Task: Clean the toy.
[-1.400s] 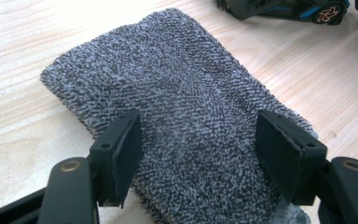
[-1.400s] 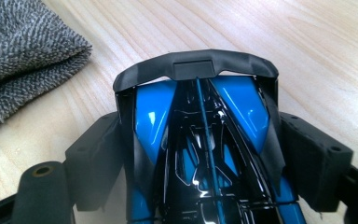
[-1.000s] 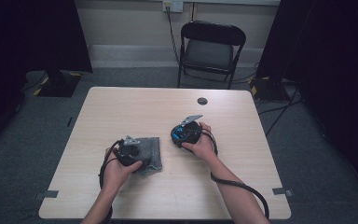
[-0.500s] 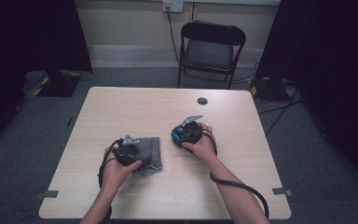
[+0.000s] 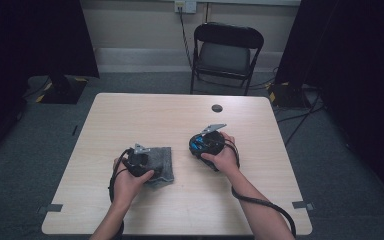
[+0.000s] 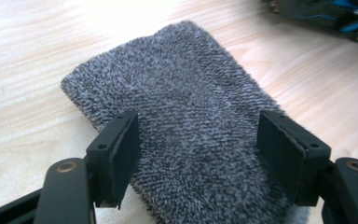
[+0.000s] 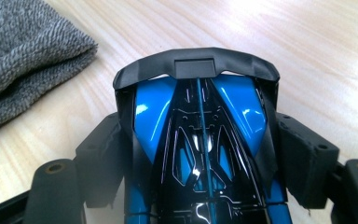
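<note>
Right tool (image 7: 200, 186) clenched a blue toy car (image 7: 200, 140) mid-desk (image 5: 190, 120), while left tool (image 6: 196, 154), jaws apart, straddled the folded grey cloth (image 6: 186, 112) nearer the left edge; judged pre-wipe step, needing a closed grip on cloth.

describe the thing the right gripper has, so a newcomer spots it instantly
On the pale wooden table, look right of centre, where the right gripper clamps a toy car by its sides. Unlike the matte grey folded cloth beside it, the car is glossy blue and black, with a black rear wing.
</note>
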`<state>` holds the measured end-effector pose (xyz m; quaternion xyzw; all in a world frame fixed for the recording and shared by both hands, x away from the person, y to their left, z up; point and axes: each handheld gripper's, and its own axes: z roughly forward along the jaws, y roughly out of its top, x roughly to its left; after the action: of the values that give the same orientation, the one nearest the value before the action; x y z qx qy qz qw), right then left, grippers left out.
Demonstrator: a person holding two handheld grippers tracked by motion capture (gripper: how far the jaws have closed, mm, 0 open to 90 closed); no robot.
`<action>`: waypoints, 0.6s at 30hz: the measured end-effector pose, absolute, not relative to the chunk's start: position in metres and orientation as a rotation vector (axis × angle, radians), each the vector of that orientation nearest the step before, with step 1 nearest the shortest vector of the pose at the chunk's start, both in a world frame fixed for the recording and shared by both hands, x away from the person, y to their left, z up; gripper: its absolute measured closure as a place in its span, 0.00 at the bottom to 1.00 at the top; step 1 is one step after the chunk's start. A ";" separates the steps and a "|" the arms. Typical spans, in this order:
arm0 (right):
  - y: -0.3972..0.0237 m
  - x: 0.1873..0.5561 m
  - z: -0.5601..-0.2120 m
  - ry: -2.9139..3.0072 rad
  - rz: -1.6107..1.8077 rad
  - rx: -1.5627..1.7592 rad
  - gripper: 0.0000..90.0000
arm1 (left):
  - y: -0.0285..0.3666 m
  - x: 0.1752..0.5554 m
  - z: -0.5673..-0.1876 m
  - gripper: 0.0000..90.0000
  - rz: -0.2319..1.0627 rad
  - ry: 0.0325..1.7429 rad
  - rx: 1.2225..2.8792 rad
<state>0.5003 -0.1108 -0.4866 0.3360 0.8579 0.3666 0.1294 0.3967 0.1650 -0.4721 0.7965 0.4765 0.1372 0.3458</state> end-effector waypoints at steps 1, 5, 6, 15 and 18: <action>-0.111 0.499 -0.487 2.495 1.058 0.976 0.28 | 0.164 0.397 -0.474 0.34 0.356 1.237 2.072; -0.112 0.493 -0.488 2.496 1.048 0.969 0.28 | 0.159 0.397 -0.479 0.35 0.390 1.225 2.122; -0.112 0.492 -0.488 2.498 1.051 0.966 0.28 | 0.158 0.396 -0.480 0.35 0.399 1.208 2.139; -0.116 0.478 -0.486 2.508 1.073 0.953 0.28 | 0.154 0.396 -0.480 0.79 0.387 1.128 2.208; -0.116 0.474 -0.483 2.515 1.084 0.940 0.28 | 0.155 0.401 -0.476 0.85 0.347 1.129 2.152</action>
<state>0.4739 -0.1163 -0.4829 0.3221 0.8621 0.3716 0.1225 0.4011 0.1548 -0.4765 0.8254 0.4330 0.1331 0.3369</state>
